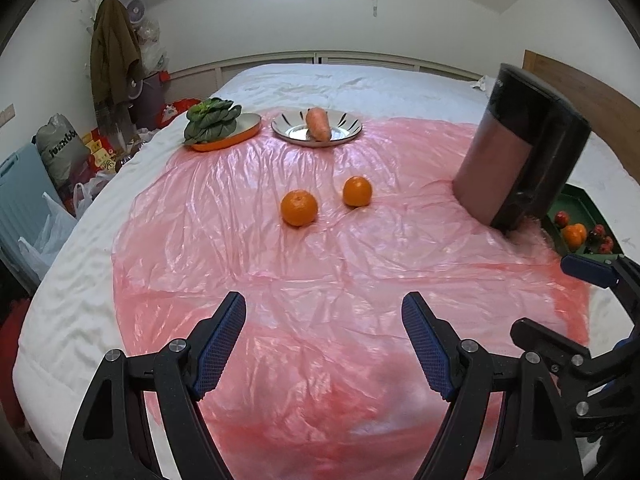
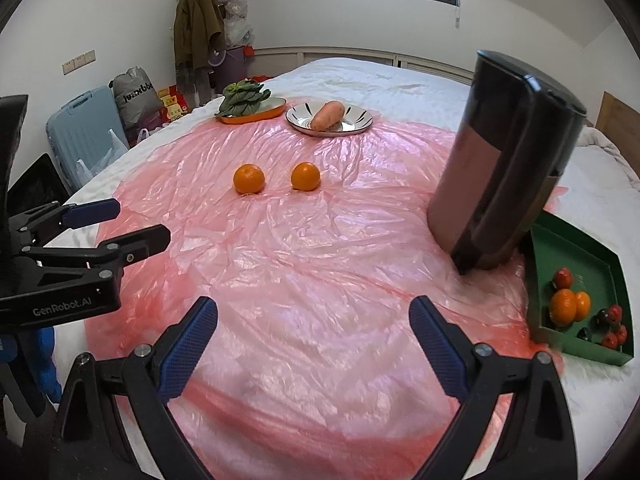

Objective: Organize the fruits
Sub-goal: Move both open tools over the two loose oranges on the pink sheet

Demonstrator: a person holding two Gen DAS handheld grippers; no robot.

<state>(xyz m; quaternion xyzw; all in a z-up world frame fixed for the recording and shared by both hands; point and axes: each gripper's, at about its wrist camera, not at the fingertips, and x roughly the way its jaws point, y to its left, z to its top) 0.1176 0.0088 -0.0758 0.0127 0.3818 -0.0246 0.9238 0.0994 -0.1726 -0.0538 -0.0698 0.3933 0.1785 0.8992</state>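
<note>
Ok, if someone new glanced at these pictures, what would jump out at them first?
Probably the pink plastic sheet covering the bed, with two oranges side by side on it. Next, the tall dark cylinder leaning at the right, beside a green tray of fruit. Both the left gripper and right gripper hang open, empty.

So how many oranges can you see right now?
4: two loose on the pink sheet, left one and right one, and two touching in the green tray. The jug may hide more.

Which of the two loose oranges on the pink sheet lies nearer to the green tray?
The right orange, beside the left orange; the green tray is on the right.
</note>
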